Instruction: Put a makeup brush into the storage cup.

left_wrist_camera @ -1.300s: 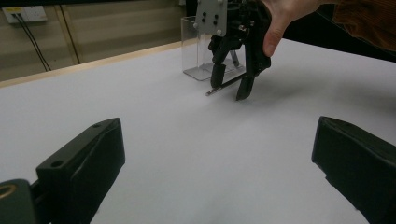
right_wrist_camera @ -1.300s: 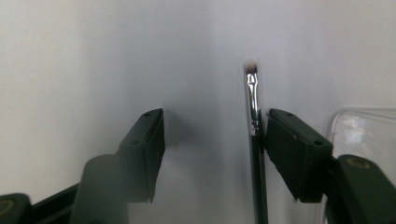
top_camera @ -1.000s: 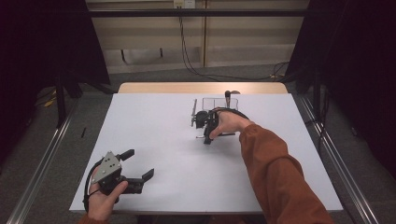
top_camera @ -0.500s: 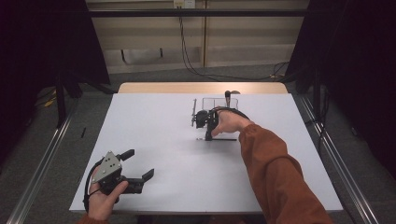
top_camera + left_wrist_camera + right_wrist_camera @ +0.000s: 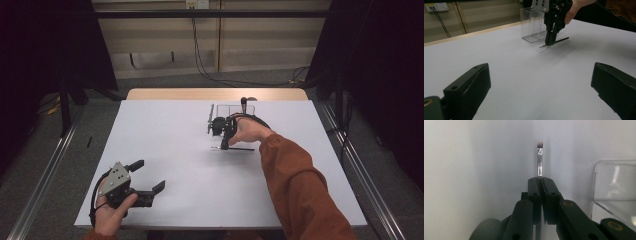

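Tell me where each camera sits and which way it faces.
High view: above the near edge, looking forward and down at the table; both forearms show.
Left gripper view: on the left hand-held gripper, looking across at the brush.
Right gripper view: on the right hand-held gripper, looking down.
All share the brush and clear box.

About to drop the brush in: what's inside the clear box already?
The clear box holds one dark upright tool. The right tongs, shut on the brush, and the hand cover its near side, so its floor stays unseen.
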